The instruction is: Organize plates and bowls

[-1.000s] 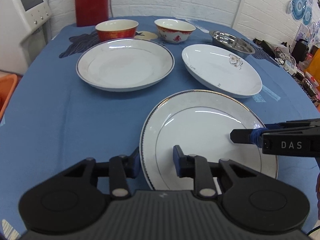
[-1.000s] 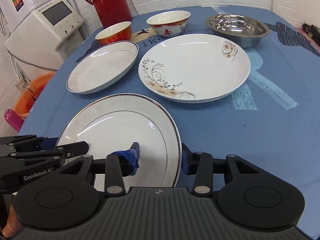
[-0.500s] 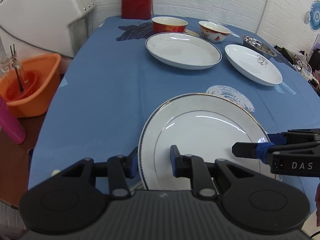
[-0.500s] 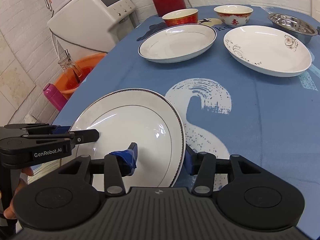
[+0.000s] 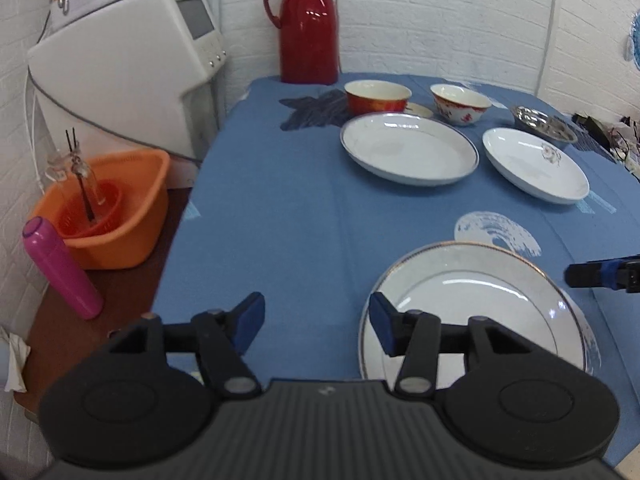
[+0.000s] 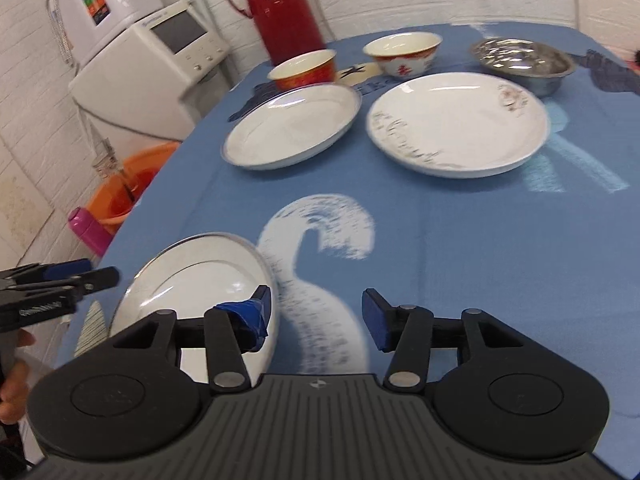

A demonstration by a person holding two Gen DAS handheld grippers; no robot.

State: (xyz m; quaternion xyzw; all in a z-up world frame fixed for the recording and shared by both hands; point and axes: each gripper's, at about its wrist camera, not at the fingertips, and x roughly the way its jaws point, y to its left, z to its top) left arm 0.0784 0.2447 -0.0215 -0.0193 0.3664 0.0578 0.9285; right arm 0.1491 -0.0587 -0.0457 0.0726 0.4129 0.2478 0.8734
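Note:
A gold-rimmed white plate (image 5: 472, 300) (image 6: 188, 280) lies flat on the blue tablecloth near the table's front edge. My left gripper (image 5: 316, 324) is open, just left of that plate, holding nothing. Open too, my right gripper (image 6: 316, 316) hangs over the cloth just right of the plate. Farther back sit a silver-rimmed deep plate (image 5: 408, 148) (image 6: 292, 128), a flowered white plate (image 5: 536, 166) (image 6: 456, 124), a red bowl (image 5: 376, 96) (image 6: 304, 70), a white bowl with red pattern (image 5: 460, 104) (image 6: 402, 52) and a steel bowl (image 5: 546, 120) (image 6: 524, 60).
A red thermos jug (image 5: 306, 24) (image 6: 284, 8) stands at the table's back. Left of the table are a white appliance (image 5: 128, 68), an orange basin (image 5: 108, 208) holding a glass bottle, and a pink bottle (image 5: 60, 268). A hand (image 6: 12, 384) holds the left gripper's handle.
Both grippers were shut on the gold-rimmed plate's rim and carried it toward the front edge. Now both have opened and drawn aside, and the plate rests on the cloth.

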